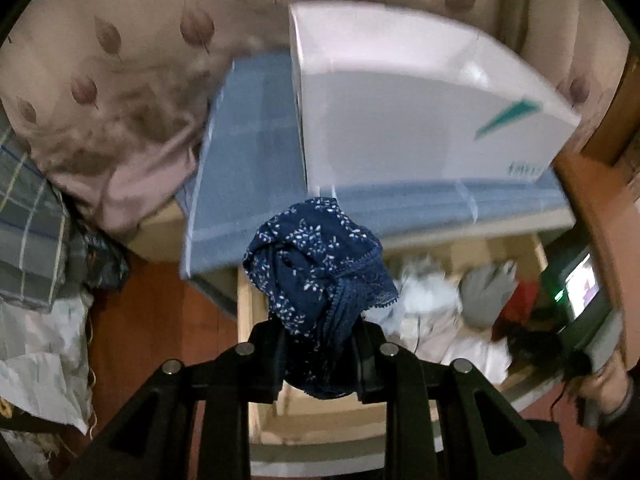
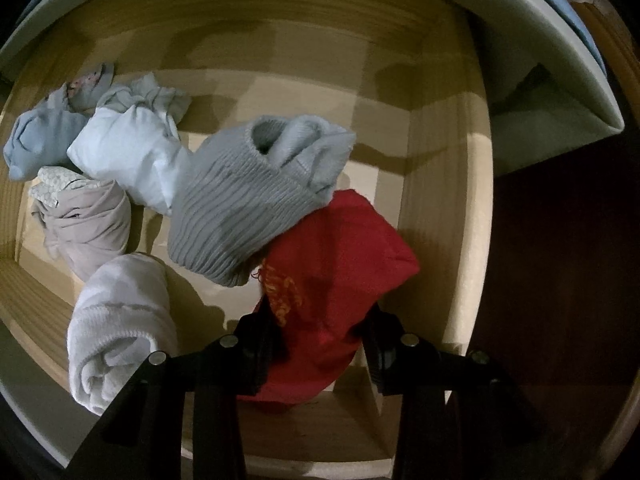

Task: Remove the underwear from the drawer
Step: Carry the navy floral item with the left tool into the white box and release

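My left gripper point(image 1: 318, 344) is shut on navy floral underwear with lace trim point(image 1: 320, 268), held up above the open wooden drawer point(image 1: 244, 312). In the right wrist view, my right gripper point(image 2: 320, 344) is inside the drawer point(image 2: 440, 208), its jaws closed around a red garment with yellow lettering point(image 2: 340, 264). A grey ribbed knit piece point(image 2: 248, 200) rests against the red garment. The right gripper also shows in the left wrist view point(image 1: 588, 332) at the drawer's right end.
Rolled pale garments lie in the drawer: white point(image 2: 128, 152), light blue point(image 2: 44, 140), beige point(image 2: 92, 224) and a white rolled piece point(image 2: 120, 328). A white box point(image 1: 420, 112) sits on the blue bed sheet point(image 1: 248, 168) beyond the drawer. A leaf-print quilt point(image 1: 120, 100) lies left.
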Demonstrator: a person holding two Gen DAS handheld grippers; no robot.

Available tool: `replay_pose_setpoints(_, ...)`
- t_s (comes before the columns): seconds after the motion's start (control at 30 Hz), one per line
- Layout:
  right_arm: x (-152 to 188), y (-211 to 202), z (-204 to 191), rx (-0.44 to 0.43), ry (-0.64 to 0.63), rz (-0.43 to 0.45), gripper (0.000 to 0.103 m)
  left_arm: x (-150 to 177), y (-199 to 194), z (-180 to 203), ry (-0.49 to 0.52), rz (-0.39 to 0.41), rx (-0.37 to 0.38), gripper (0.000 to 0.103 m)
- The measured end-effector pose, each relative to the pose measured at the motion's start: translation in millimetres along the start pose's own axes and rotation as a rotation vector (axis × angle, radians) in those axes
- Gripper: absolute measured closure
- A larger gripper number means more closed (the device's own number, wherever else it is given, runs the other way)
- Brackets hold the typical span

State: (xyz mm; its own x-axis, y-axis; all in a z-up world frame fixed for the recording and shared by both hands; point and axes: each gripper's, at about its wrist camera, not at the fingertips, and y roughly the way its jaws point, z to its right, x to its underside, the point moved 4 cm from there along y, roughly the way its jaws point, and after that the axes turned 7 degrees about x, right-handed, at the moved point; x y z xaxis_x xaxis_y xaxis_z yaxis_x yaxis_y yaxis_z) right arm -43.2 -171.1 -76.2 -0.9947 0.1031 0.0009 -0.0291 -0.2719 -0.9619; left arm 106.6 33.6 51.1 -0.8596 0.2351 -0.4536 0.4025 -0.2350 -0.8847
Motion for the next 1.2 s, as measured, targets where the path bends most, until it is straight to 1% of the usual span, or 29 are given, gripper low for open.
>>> replay_pose_setpoints(0.13, 2.0, 0.9, 3.7, 0.003, -0.001, 0.002, 0.068, -29.1, -32.6, -1.8, 0.002, 0.096, 0.022, 0.078)
replay_pose_setpoints(0.33, 1.2, -0.5, 0.3, 0.012, -0.007, 0.005, 0.068, -86.6, -73.7, 5.2, 0.032, 0.235, 0.034, 0.078)
replay_pose_setpoints(0.43, 1.0, -2.6, -0.4, 0.019, -0.013, 0.006, 0.068, -115.3, -81.8, 11.0, 0.052, 0.281, 0.043, 0.078)
replay_pose_setpoints(0.47, -0.8, -1.9, -4.0, 0.020, -0.013, 0.005, 0.068, -126.7, -81.0, 13.9, 0.060, 0.290, 0.053, 0.078)
replay_pose_setpoints(0.53, 0.0, -1.4, -4.0, 0.018, -0.010, 0.004, 0.068, -141.9, -73.1, 16.6, 0.066, 0.295, 0.049, 0.078)
replay_pose_setpoints(0.67, 1.1, -1.5, -2.6, 0.013, -0.004, 0.004, 0.068, -161.4, -40.0, 26.6, 0.085, 0.233, 0.050, 0.078)
replay_pose_setpoints(0.8, 2.3, -0.4, 0.2, 0.011, -0.007, 0.004, 0.068, -180.1, -11.8, 32.0, 0.075, 0.203, 0.066, 0.078)
replay_pose_setpoints(0.83, 0.0, 2.3, -1.4, 0.010, -0.007, 0.003, 0.068, -180.0, -6.9, 33.9, 0.074, 0.192, 0.068, 0.078)
replay_pose_setpoints(0.93, -4.9, 5.1, 0.0, 0.005, -0.007, 0.001, 0.068, -183.2, 17.6, 38.6, 0.098, 0.132, 0.021, 0.078)
replay_pose_setpoints(1.03, -6.2, 5.9, 1.0, 0.002, -0.011, 0.002, 0.068, -178.3, 31.8, 37.8, 0.091, 0.089, 0.018, 0.077)
replay_pose_setpoints(1.07, -6.7, 6.0, 1.4, 0.001, -0.011, 0.001, 0.068, -176.3, 36.4, 36.6, 0.090, 0.077, 0.013, 0.075)
replay_pose_setpoints(1.1, -7.2, 6.6, 1.4, 0.001, -0.011, 0.002, 0.068, -175.0, 41.0, 35.0, 0.088, 0.063, -0.007, 0.073)
replay_pose_setpoints(1.13, -7.7, 6.8, 1.0, 0.000, -0.012, 0.002, 0.068, -173.4, 44.7, 33.8, 0.085, 0.050, -0.025, 0.066)
replay_pose_setpoints(1.2, -7.8, 7.4, 2.1, -0.004, -0.009, 0.003, 0.068, -171.9, 49.9, 31.9, 0.087, 0.031, -0.038, 0.062)
